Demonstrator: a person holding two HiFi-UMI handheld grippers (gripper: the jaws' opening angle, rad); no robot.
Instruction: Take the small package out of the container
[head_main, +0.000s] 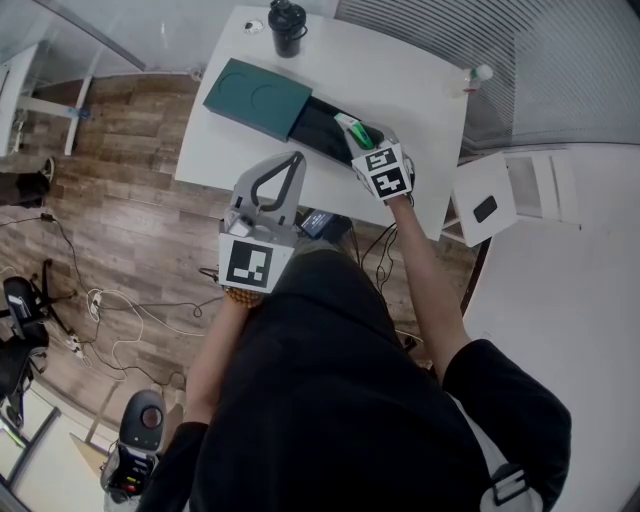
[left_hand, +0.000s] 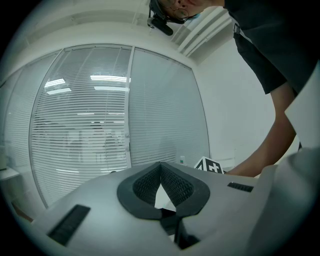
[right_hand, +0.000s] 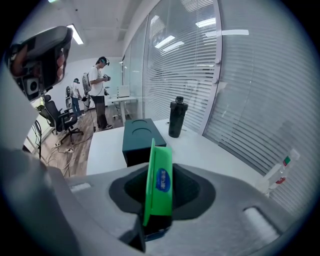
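- The left claw (head_main: 296, 158) (left_hand: 161, 166) was on the left, over the near edge of the table (head_main: 410, 75). Its jaws were pressed tip to tip and had nothing between them. It pointed up at the window blinds, not at the box.
- The container (head_main: 256, 97) (right_hand: 142, 136) sat in the middle of the table. It was a dark green box, and its dark inside part stuck out toward the right. A black bottle (head_main: 287, 26) (right_hand: 176, 118) stood behind it.
- The small package (head_main: 359, 133) (right_hand: 159, 167) was green and flat. It was not lying in the box. The right claw (head_main: 354, 138) (right_hand: 162, 194) pinched it, with the jaws partway closed on its two flat sides.
- The package stood on its thin edge. Its long side pointed away from the claw, toward the box.
- The box lay just ahead of the right claw and a little to its left, lower than the package.
- The right claw was the near one, so I think the job was its to finish. Bare table lay to the right, a good place to put the package down.
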